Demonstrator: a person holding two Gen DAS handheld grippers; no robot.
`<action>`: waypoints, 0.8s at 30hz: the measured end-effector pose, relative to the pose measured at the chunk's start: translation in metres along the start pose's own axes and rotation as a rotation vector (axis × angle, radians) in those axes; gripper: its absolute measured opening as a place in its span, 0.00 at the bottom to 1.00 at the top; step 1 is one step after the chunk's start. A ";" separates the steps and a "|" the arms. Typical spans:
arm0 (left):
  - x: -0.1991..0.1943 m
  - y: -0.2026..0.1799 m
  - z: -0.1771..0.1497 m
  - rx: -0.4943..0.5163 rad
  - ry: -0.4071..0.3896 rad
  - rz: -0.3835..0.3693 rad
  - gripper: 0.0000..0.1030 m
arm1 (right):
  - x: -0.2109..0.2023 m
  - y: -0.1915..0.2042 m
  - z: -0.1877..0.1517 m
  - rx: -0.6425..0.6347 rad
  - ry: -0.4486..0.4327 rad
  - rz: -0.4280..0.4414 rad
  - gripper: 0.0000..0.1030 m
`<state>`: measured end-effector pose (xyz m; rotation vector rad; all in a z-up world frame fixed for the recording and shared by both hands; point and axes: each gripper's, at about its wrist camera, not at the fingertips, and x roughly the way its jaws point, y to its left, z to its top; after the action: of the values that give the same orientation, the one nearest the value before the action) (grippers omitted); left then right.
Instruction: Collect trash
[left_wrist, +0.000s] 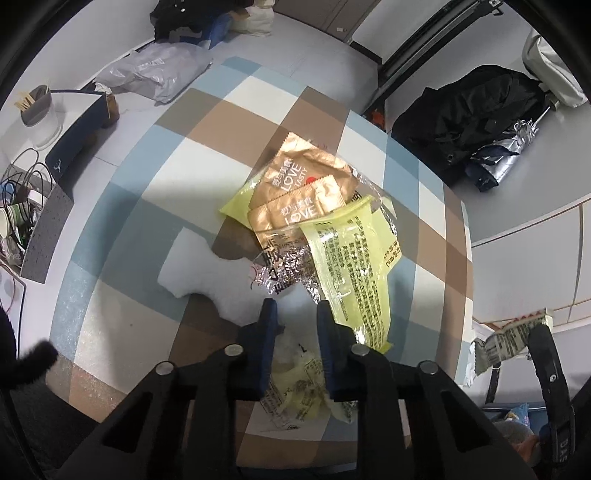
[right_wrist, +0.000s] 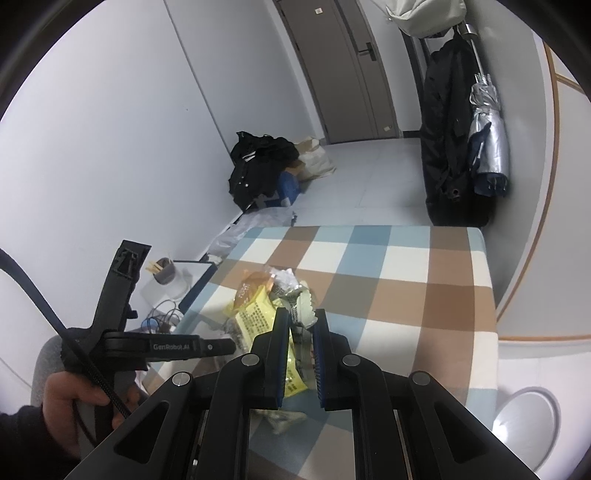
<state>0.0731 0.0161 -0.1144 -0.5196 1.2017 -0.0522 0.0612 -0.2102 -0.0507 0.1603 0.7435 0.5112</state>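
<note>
- Collecting is under way, not done: a heap of wrappers (left_wrist: 314, 221) lies near the middle of the checked tabletop (left_wrist: 147, 229).
- The left gripper (left_wrist: 295, 321) is clenched on crumpled white tissue and a yellow wrapper at the heap's near side.
- The right gripper (right_wrist: 300, 339) grasps a silver-white wrapper (right_wrist: 304, 308), lifted off.
- The heap is gold, yellow and foil packets, crinkled and light.
- A grey bin (right_wrist: 524, 417) stands beside the table's right edge.

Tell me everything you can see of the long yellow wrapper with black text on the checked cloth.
The yellow wrapper is thin, glossy, translucent plastic printed with dense black text, crumpled and creased. It lies flat on the checked tablecloth, overlapping the gold wrappers at its far end. Its near end lies beside the right finger of the left gripper; whether they touch I cannot tell.
</note>
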 end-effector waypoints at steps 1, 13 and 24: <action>0.000 0.000 0.000 -0.003 -0.002 0.001 0.13 | -0.001 0.000 0.000 0.000 -0.002 0.000 0.11; -0.013 -0.007 0.004 0.012 -0.061 -0.035 0.04 | -0.004 -0.002 -0.003 0.023 -0.004 -0.013 0.11; -0.028 -0.010 0.007 0.031 -0.123 -0.084 0.03 | -0.006 -0.004 -0.004 0.039 -0.007 -0.018 0.11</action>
<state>0.0714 0.0188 -0.0845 -0.5381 1.0573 -0.1089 0.0563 -0.2172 -0.0514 0.1917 0.7480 0.4794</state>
